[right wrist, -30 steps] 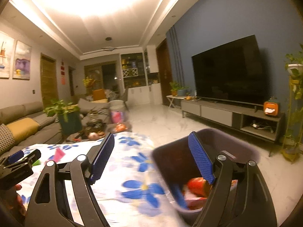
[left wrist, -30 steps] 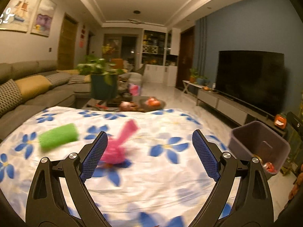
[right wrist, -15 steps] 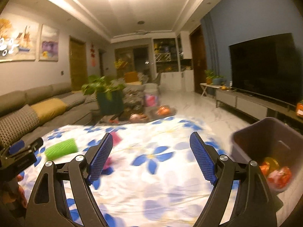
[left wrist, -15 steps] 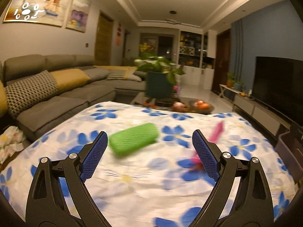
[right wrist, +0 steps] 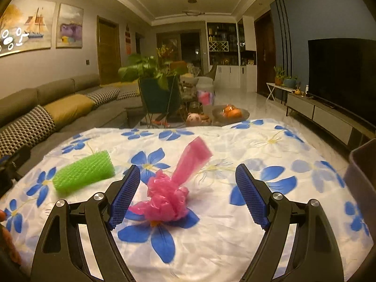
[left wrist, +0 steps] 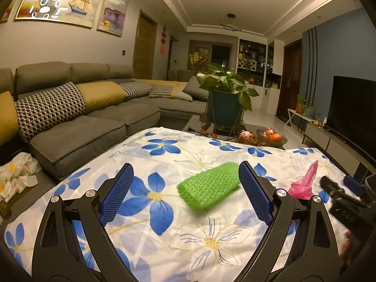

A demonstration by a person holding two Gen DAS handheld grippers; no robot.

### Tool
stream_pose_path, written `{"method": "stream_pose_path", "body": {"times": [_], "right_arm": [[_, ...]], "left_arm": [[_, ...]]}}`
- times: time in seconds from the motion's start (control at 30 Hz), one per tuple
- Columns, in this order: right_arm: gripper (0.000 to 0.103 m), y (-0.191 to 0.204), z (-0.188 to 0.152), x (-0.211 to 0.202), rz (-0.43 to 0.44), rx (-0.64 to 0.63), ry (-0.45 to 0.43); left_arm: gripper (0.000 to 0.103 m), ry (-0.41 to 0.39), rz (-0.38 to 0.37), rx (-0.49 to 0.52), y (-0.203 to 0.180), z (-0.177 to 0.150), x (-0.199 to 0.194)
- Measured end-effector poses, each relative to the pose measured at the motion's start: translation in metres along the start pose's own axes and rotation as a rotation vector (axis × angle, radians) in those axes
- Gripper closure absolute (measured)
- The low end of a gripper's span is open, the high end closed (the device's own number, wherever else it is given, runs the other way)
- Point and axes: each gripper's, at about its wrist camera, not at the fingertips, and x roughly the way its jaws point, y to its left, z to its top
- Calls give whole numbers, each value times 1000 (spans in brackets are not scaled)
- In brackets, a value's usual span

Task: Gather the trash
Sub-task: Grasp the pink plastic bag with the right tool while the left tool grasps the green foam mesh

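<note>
Trash lies on the flowered counter [left wrist: 211,253]: green mesh [left wrist: 208,189] before the wide-open, empty left tool [left wrist: 185,193], pink bag [right wrist: 168,197] between the wide-open, empty right tool [right wrist: 188,196].

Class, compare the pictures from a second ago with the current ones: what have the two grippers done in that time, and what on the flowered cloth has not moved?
The right gripper swung left, away from the bin, and now faces the pink plastic bag. The left gripper turned from that bag to the green foam net. Both stayed open; nothing was taken or released. Net and bag lie where they were on the floral cloth.
</note>
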Motion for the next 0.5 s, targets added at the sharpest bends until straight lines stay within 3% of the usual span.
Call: {"method": "stream_pose_path", "body": {"times": [0.27,0.4,0.43,0.5], "right_arm": [[22,13,-6,31,11,-38,96],[28,20,-11,43,10,-70,155],[30,21,-12,46,10,-75,168],[49,23,-14,51,20,-85,199]], "left_arm": [[14,10,-17,1,-1,-2,17],[14,28,-28,1,-1,-6,23],[14,35,-34,0,-2,-6,25],[14,48,-44,-6,-2,-6,27]]}}
